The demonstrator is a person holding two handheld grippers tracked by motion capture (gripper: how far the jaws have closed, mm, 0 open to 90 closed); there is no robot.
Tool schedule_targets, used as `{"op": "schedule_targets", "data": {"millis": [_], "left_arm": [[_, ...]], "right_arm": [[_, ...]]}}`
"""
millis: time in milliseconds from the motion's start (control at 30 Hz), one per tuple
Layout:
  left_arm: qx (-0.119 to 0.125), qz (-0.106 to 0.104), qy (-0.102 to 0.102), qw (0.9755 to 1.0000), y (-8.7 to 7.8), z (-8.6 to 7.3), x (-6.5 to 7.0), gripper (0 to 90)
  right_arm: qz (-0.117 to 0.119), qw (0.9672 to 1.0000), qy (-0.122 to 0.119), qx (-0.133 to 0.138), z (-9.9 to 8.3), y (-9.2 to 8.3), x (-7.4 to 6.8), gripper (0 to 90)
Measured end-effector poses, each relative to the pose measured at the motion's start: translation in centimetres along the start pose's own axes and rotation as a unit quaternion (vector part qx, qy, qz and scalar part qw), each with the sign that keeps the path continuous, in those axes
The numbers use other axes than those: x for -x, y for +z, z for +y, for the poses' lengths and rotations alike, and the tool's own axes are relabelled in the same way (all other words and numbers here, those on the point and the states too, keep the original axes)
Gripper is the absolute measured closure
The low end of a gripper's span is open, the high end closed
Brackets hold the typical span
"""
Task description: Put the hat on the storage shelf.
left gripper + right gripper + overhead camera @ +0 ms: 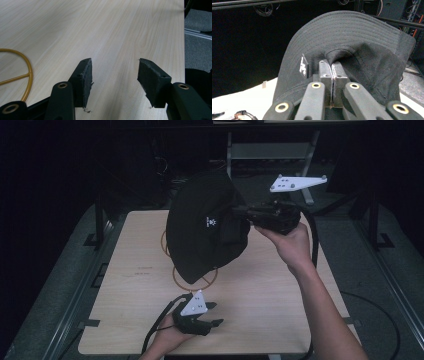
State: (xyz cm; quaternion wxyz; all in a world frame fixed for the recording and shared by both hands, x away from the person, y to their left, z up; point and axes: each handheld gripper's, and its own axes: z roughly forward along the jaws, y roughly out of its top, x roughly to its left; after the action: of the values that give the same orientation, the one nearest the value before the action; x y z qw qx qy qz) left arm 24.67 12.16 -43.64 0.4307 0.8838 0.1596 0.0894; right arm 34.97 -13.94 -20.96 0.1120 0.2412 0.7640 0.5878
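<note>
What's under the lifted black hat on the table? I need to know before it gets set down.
Below the black hat, held up by the right tongs, part of a yellow ring lies on the table. The hat covers the rest of the ring.

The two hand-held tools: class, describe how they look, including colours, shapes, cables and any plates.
Each tool, left and right, is black with two jaws ending in dark, flat pads, brass-coloured rivets at the joints, a white three-cornered plate on top, and a trailing black cable. Both forearms are bare.

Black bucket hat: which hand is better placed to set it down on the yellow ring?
Right. The right gripper is shut on the hat, held above the ring; the left gripper is open on the table.
</note>
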Motion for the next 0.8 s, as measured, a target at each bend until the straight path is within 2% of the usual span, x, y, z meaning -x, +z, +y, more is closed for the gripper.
{"op": "schedule_targets", "data": {"millis": [800], "left_arm": [[0.007,-0.001,-0.002,1.0,-0.1,0.1,0.0,44.5]], "right_arm": [[0.016,0.9998,-0.004,-0.014,2.4,4.2,-0.7,89.0]]}}
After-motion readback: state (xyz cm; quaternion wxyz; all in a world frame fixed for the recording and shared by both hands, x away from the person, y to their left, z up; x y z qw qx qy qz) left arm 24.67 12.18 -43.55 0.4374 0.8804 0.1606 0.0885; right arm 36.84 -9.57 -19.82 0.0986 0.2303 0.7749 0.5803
